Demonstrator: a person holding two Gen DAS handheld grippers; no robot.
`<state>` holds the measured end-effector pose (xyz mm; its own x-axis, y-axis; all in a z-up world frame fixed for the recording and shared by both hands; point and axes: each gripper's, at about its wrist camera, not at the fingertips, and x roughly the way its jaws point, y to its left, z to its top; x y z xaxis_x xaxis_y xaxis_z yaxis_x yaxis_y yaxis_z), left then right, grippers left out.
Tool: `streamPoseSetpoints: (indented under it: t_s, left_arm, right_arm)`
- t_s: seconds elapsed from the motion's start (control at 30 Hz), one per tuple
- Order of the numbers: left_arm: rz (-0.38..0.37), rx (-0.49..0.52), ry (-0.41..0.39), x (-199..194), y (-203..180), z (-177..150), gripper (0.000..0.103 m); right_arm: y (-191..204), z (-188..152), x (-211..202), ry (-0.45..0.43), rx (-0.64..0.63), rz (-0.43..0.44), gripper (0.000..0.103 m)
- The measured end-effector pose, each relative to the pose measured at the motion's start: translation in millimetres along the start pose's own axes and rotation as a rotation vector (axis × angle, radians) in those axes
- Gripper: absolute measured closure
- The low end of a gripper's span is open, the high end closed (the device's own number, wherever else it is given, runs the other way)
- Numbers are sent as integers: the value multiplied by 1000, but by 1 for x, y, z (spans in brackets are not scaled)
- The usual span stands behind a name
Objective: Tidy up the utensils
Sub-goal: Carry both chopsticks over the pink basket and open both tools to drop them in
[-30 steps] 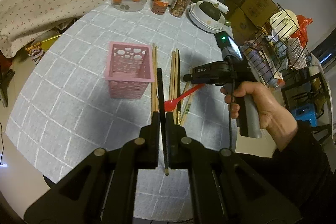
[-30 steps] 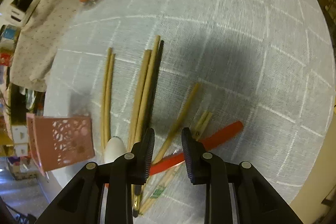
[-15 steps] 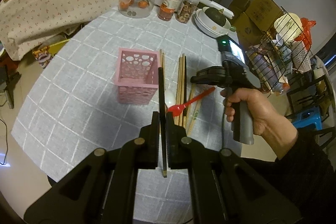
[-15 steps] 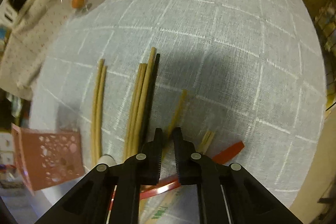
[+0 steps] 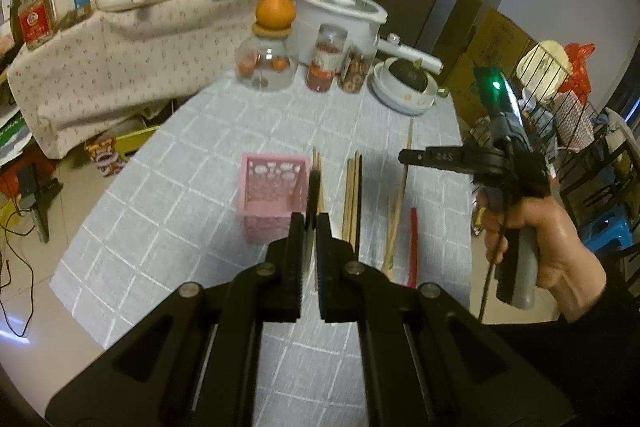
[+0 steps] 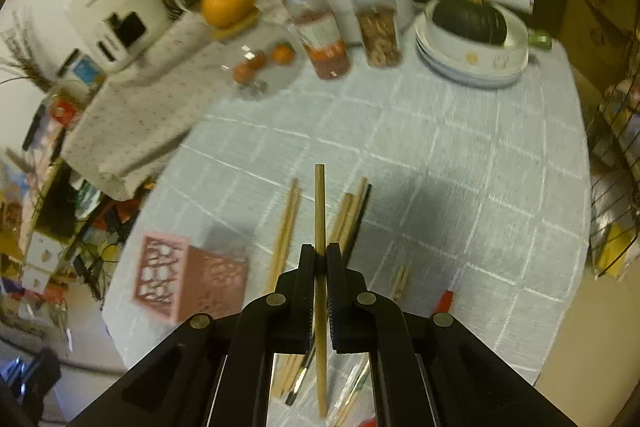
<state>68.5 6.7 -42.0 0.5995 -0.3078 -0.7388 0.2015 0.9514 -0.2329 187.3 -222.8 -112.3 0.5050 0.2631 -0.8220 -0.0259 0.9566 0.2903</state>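
My left gripper (image 5: 309, 223) is shut on a black chopstick (image 5: 312, 193) and holds it above the table, just right of the pink perforated basket (image 5: 272, 193). My right gripper (image 6: 321, 259) is shut on a wooden chopstick (image 6: 320, 211), lifted off the table; this gripper also shows in the left wrist view (image 5: 404, 157), with the chopstick (image 5: 406, 163) hanging from it. Several wooden chopsticks (image 5: 352, 187) and a red spoon handle (image 5: 413, 239) lie on the checked tablecloth (image 5: 200, 211). The basket also shows in the right wrist view (image 6: 188, 277).
At the table's far edge stand a glass jar (image 5: 266, 65) topped by an orange, two spice jars (image 5: 326, 65), a white pot (image 5: 340, 15) and stacked plates with a dark squash (image 5: 404, 87). A wire rack (image 5: 560, 115) stands to the right.
My right gripper closed on a wooden chopstick and lifted it off the table. My left gripper rose and pulled back with the black chopstick.
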Motion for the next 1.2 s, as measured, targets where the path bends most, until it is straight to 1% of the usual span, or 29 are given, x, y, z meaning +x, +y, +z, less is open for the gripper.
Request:
streamPoseSetpoints:
  t_s: [0.17, 0.33, 0.4, 0.5, 0.63, 0.7, 0.83, 0.9, 1.03, 1.2]
  left_arm:
    - [-23, 11, -62, -17, -7, 5, 97]
    - [-36, 28, -208, -45, -13, 12, 97]
    - [-25, 37, -287, -57, -14, 16, 97]
    - [-1, 50, -370, -67, -16, 22, 97]
    - [47, 79, -451, -70, -17, 30, 97]
    - [70, 90, -473, -68, -17, 33, 97]
    - [114, 92, -507, -59, -13, 40, 97]
    - [117, 77, -501, -52, -8, 43, 97]
    - [113, 31, -454, -28, 3, 48, 97]
    - [95, 9, -396, 4, 9, 52, 97]
  right_arm:
    - [16, -3, -39, -95, -82, 18, 98]
    - [32, -4, -76, -191, -148, 21, 98]
    - [39, -3, -88, -226, -168, 28, 98]
    - [53, 0, -107, -282, -196, 54, 98]
    - [66, 3, -127, -340, -212, 98, 98]
    - [73, 7, -137, -371, -211, 129, 97]
    - [88, 12, -145, -401, -217, 180, 97]
    - [95, 14, -140, -396, -219, 197, 97]
    - [106, 14, -121, -372, -230, 211, 97]
    - [113, 14, -89, -318, -253, 185, 97]
